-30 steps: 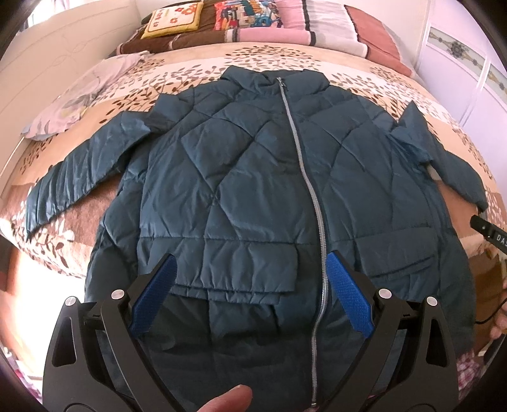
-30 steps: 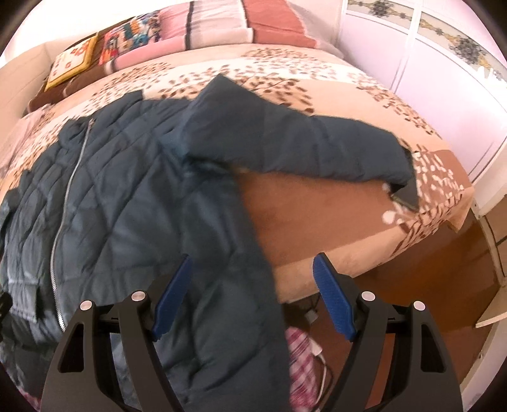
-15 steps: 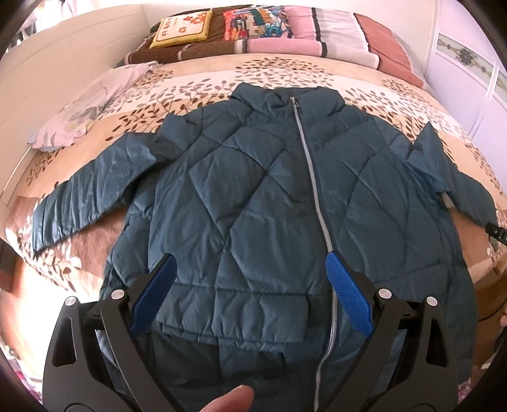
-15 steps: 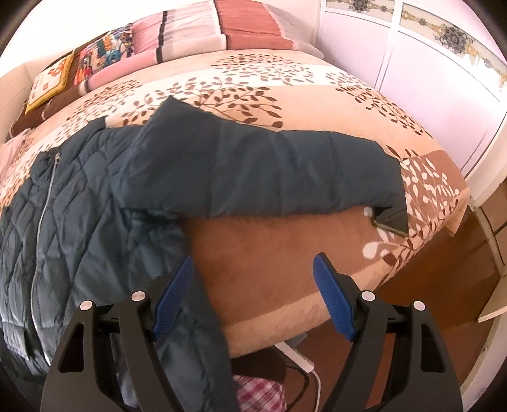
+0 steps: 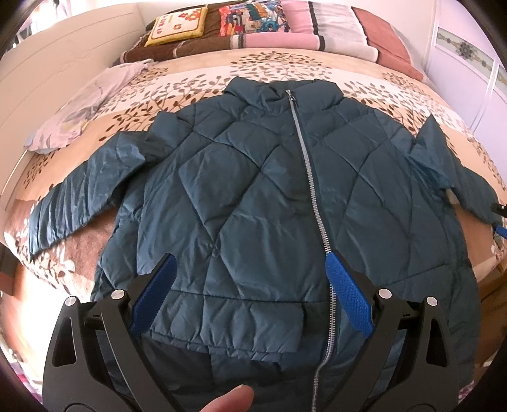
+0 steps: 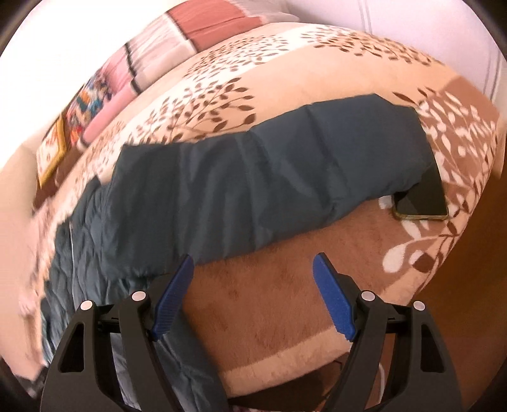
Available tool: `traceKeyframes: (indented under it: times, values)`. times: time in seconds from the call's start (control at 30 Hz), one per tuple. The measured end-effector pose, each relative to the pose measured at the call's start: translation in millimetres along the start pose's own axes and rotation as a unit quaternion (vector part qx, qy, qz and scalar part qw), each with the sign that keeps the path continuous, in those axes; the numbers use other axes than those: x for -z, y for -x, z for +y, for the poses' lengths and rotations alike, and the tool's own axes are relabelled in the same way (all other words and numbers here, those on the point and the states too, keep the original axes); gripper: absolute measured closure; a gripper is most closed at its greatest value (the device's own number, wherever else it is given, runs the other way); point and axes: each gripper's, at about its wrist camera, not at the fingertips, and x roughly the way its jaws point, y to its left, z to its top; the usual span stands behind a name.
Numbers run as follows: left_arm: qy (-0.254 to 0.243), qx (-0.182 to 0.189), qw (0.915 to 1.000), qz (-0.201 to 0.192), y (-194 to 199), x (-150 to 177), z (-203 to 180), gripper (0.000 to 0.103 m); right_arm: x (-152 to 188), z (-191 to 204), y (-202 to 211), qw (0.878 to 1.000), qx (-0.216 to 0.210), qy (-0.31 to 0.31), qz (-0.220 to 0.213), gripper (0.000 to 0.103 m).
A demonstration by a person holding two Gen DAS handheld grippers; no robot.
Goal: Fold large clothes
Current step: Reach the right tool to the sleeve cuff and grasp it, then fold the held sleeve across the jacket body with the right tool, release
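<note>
A dark teal quilted jacket [image 5: 253,196] lies front up on the bed, zipped, collar at the far end, both sleeves spread out. Its hem hangs over the near bed edge. My left gripper [image 5: 250,282] is open and empty above the lower front of the jacket. My right gripper [image 6: 253,275] is open and empty, just in front of the jacket's right sleeve [image 6: 269,177], which stretches across the bed toward the corner. The right gripper's tip also shows at the edge of the left wrist view [image 5: 500,222].
The bed has a leaf-patterned blanket [image 5: 317,66]. Pillows and cushions [image 5: 253,25] lie at the head. A pale garment [image 5: 82,111] lies at the left. A phone [image 6: 421,199] lies under the sleeve's cuff. White wardrobe doors [image 5: 475,63] stand at the right.
Both grippers have moved forward over the bed. The right one has swung right and closer to the sleeve. Both stayed open.
</note>
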Motion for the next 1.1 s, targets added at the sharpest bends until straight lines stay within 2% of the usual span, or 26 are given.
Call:
traceKeyframes:
  times: [0.1,0.17,0.2,0.27,0.4,0.57,0.9,1.03,1.1]
  values:
    - [0.0,0.001,1.0,0.003,-2,0,-1,0.009,-5,-15,-8,0.999,-0.016,-0.041,0.007,0.036]
    - [0.0,0.0,1.0,0.004,-4,0,-2,0.009,-9,-27,-13,0.996,-0.046,-0.075,0.007,0.045]
    - [0.0,0.0,1.0,0.004,-4,0,-2,0.009,-11,-34,-17,0.994,-0.06,-0.096,0.008,0.047]
    - [0.001,-0.001,1.0,0.006,-6,1,-1,0.009,-14,-42,-21,0.99,-0.074,-0.119,0.005,0.055]
    - [0.006,-0.004,0.9999,0.011,-9,1,1,0.009,-20,-56,-28,0.982,-0.092,-0.162,-0.002,0.059]
    - [0.009,-0.006,0.9999,0.013,-11,0,2,0.009,-22,-64,-34,0.977,-0.076,-0.2,-0.004,0.06]
    - [0.015,-0.005,0.9997,0.019,-20,-4,5,0.009,-5,-76,-33,0.974,-0.057,-0.217,0.012,0.06]
    - [0.011,-0.003,0.9997,0.024,-22,-3,2,0.009,-15,-74,-37,0.975,-0.044,-0.217,-0.006,0.06]
    - [0.012,-0.002,0.9996,0.025,-22,-3,1,0.009,-22,-72,-37,0.976,-0.039,-0.213,-0.023,0.067]
